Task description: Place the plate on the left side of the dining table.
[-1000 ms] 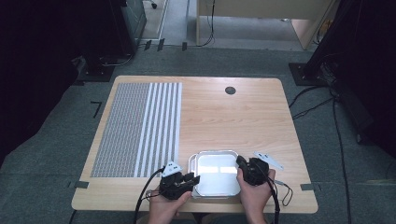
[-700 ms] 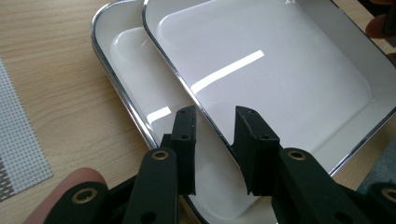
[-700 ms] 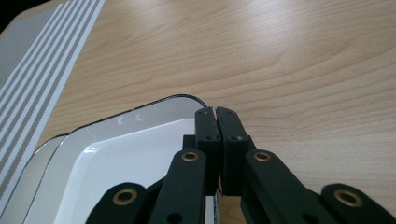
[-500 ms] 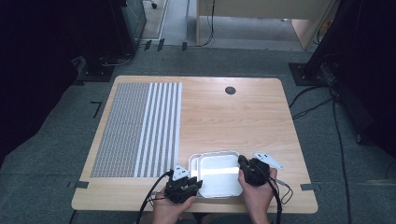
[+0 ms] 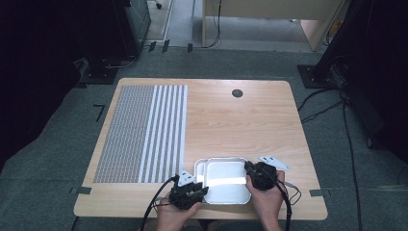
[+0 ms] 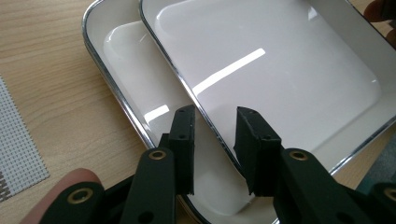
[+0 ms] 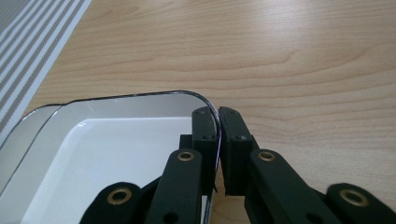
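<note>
Two white trays with metal rims lie stacked near the table's front edge. The upper tray (image 5: 226,180) (image 6: 280,70) (image 7: 116,154) sits shifted right, so the lower tray (image 5: 199,168) (image 6: 126,70) shows a strip at its left. My right gripper (image 5: 250,171) (image 7: 218,121) is shut on the upper tray's right rim. My left gripper (image 5: 199,190) (image 6: 217,126) straddles the upper tray's left rim. Its jaws have just opened a little, and the pads (image 6: 184,135) stand clear of the rim.
A grey and white striped mat (image 5: 144,132) covers the table's left part. A small black round cap (image 5: 236,93) sits near the far edge. Bare wood (image 5: 231,125) lies beyond the trays. Cables trail off the front edge.
The upper tray now sits offset to the right of the lower one, where one outline showed before. My left gripper has shifted slightly right, against the trays. The right hand kept still.
</note>
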Demonstrator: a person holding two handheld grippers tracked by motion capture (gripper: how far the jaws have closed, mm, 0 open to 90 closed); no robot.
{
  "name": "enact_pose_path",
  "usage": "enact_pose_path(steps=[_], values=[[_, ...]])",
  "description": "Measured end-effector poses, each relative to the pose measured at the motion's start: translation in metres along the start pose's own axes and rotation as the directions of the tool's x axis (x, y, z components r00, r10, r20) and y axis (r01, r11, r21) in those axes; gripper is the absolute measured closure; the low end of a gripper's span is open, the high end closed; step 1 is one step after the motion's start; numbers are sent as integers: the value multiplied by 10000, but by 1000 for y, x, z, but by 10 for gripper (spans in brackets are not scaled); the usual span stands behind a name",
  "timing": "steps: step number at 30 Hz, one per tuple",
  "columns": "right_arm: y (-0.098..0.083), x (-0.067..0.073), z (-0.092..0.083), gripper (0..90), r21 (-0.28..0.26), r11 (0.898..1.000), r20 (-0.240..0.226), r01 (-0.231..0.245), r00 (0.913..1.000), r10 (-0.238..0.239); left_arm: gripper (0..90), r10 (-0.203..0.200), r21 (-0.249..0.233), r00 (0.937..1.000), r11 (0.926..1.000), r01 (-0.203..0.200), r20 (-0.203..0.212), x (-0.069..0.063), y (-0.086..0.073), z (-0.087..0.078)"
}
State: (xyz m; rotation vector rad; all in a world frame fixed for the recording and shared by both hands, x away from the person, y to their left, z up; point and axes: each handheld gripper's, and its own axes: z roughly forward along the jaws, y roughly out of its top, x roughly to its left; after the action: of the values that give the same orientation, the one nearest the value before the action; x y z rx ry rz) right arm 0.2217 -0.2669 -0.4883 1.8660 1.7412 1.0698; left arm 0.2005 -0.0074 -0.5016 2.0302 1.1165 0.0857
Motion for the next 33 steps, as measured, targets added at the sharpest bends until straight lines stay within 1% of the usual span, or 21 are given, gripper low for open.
enact_pose_path(steps=[2,3,5,7,11,14,17,23,27,28,33], values=[[-1,0,0,871,-46,10000,-22,-76,10000,75,686,-15,27,10000,10000,15,27,0,0,0],[-2,0,0,872,-85,9998,-3,-205,9998,205,696,-7,17,10000,10000,7,-9,0,0,0],[-4,0,-1,872,-166,9994,12,-320,9995,320,721,-18,10,10000,10000,18,-75,1,0,0],[-5,1,-1,873,-196,9990,45,-414,9991,415,744,-122,-4,9999,9999,122,-87,1,0,0],[-5,2,-3,873,-278,9985,73,-478,9988,480,764,-378,53,9993,9993,379,-54,2,1,-1],[-4,4,-6,873,-314,9986,45,-430,9991,432,777,-455,95,9989,9989,456,-81,4,4,-5],[-2,6,-9,874,-308,9983,-79,-491,9988,489,787,-460,99,9989,9989,461,-60,4,6,-8],[3,11,-12,874,-418,9983,-85,-401,9992,398,789,-404,161,9991,9990,406,-103,5,11,-13],[6,13,-13,874,-506,9979,-139,-411,9991,404,789,-331,104,9993,9994,333,-145,7,16,-19],[8,15,-14,874,-518,9975,-153,-476,9988,468,789,-308,66,9994,9995,309,-164,7,18,-21],[15,22,-13,874,-618,9973,-235,-405,9990,392,789,-312,-41,9993,9995,312,-196,12,22,-26]])
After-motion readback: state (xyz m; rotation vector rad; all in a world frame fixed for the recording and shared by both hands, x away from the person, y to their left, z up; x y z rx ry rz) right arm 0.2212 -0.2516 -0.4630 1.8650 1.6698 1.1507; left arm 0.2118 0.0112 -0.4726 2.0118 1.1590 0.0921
